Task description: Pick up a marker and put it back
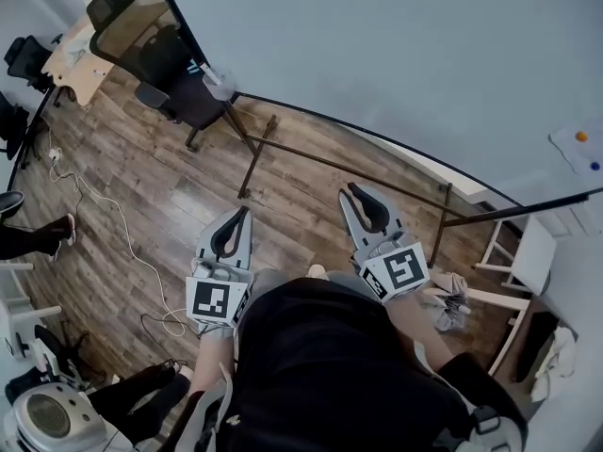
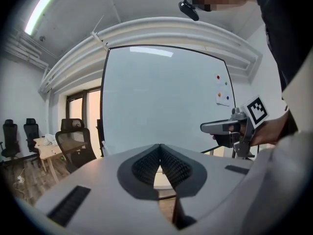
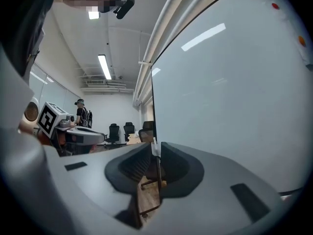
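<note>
**Both tongs empty, no marker in sight**

A dark top (image 1: 320,365) fills the bottom of the head view. Both tongs are held out just past it, above the wood floor (image 1: 141,186). The left tongs (image 2: 160,147) are seen closed tip to tip, with nothing between them. The right tongs (image 3: 154,150) are drawn together but for a thin slit at the tips. Only the edge of the whiteboard (image 3: 234,92) and its stand are seen through that slit, so nothing is gripped. Both tongs are pointed at the board, well short of it, and nothing is touched.

No marker can be made out in any view. Small coloured dots (image 1: 581,137) are seen on a sheet at the board's far right; these read as magnets, not pens. The marker is judged likely to lie along the board's lower edge, but that part is too small to tell.

The step in hand is judged to be the approach, with the task barely begun. To do it well:
- The marker should be located first.
- One pair of tongs should be chosen and opened wide before closing in.
- The barrel should be taken across its middle, pads square to it, so it is not levered out.
- The other tongs should be held clear.
- The resting spot should be noted so the marker can be put back there.
</note>
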Demonstrator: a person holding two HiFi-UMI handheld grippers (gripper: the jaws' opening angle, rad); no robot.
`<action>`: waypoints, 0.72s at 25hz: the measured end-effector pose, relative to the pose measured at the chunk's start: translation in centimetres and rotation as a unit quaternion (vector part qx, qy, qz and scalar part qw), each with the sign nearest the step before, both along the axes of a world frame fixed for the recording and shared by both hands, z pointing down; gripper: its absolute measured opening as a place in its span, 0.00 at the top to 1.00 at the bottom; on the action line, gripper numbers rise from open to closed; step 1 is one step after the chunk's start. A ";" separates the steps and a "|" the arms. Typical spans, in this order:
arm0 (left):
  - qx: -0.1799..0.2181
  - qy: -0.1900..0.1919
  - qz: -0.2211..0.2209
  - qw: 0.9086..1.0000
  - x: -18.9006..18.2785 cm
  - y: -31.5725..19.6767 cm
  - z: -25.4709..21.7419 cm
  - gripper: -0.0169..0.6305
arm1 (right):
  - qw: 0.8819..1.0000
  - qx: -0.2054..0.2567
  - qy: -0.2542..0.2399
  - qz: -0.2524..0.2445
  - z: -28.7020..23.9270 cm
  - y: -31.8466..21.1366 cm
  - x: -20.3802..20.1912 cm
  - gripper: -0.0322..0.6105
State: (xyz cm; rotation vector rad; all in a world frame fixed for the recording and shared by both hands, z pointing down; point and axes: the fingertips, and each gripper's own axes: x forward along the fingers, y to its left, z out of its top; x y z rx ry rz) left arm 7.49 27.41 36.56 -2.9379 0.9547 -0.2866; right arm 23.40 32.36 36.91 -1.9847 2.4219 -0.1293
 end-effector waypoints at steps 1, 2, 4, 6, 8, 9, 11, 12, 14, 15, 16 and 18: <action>0.000 0.001 0.003 1.000 0.4 -0.2 0.2 0.96 | 1.000 -0.002 -0.001 0.002 0.2 -0.2 0.3 0.85; 0.000 0.002 0.006 1.000 0.6 -0.5 0.5 0.96 | 1.000 -0.004 -0.002 0.003 0.4 -0.4 0.5 0.85; 0.003 0.003 0.008 1.000 0.9 -1.5 0.9 0.96 | 1.000 -0.008 -0.001 0.004 0.7 -1.1 0.8 0.85; 0.001 0.000 0.007 1.000 1.2 -2.9 0.9 0.96 | 1.000 -0.012 0.001 0.006 0.8 -2.2 0.9 0.85; -0.005 0.002 0.012 1.000 1.4 -4.4 0.9 0.96 | 1.000 -0.014 0.004 0.011 0.8 -3.6 1.1 0.85; -0.007 0.006 0.017 1.000 1.5 -5.1 1.0 0.96 | 1.000 -0.016 0.006 0.014 0.8 -4.3 1.1 0.85; -0.002 0.010 0.026 1.000 1.5 -6.7 1.1 0.96 | 1.000 -0.021 0.010 0.020 1.1 -5.7 0.9 0.85; -0.001 0.011 0.029 1.000 1.4 -7.5 1.2 0.96 | 0.999 -0.024 0.011 0.023 1.2 -6.4 0.7 0.85; -0.008 0.013 0.037 0.999 1.2 -9.5 1.3 0.96 | 0.999 -0.030 0.012 0.028 1.3 -8.3 0.2 0.85; -0.011 0.013 0.041 0.999 1.1 -10.6 1.3 0.96 | 0.999 -0.032 0.014 0.031 1.2 -9.3 0.0 0.85; -0.012 0.014 0.044 0.999 1.0 -11.7 1.3 0.96 | 0.999 -0.035 0.015 0.033 1.2 -10.2 -0.2 0.85; -0.017 0.018 0.051 0.998 0.5 -13.6 1.3 0.96 | 0.998 -0.041 0.018 0.038 1.1 -12.1 -0.9 0.85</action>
